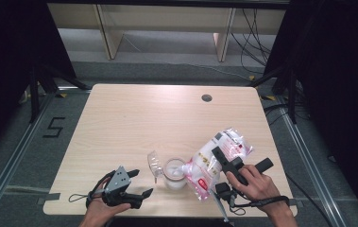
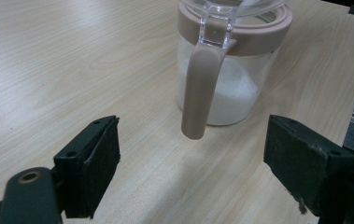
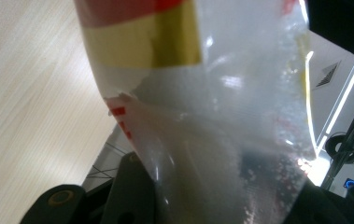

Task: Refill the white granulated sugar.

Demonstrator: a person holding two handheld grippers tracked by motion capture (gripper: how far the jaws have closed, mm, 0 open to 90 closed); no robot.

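A clear jar [image 1: 174,174] with a dusty-pink rim stands near the table's front edge, partly filled with white granules, its clear lid flap [image 1: 155,163] tipped open to the left. Above it a plastic bag [image 1: 217,161] of white granules with red print is tilted, mouth down toward the jar. My right gripper [image 1: 221,158] is shut on the bag; up close the bag [image 3: 202,107] fills the space between its jaws [image 3: 221,200]. My left gripper [image 1: 142,182] rests open left of the jar. Its jaws [image 2: 191,149] frame the jar [image 2: 230,93] and pink handle [image 2: 200,88] without touching.
The light wooden table [image 1: 167,113] has a small round grommet [image 1: 207,98] at the back. Dark stands and cables flank the table on both sides, with a pale bench frame beyond the far edge.
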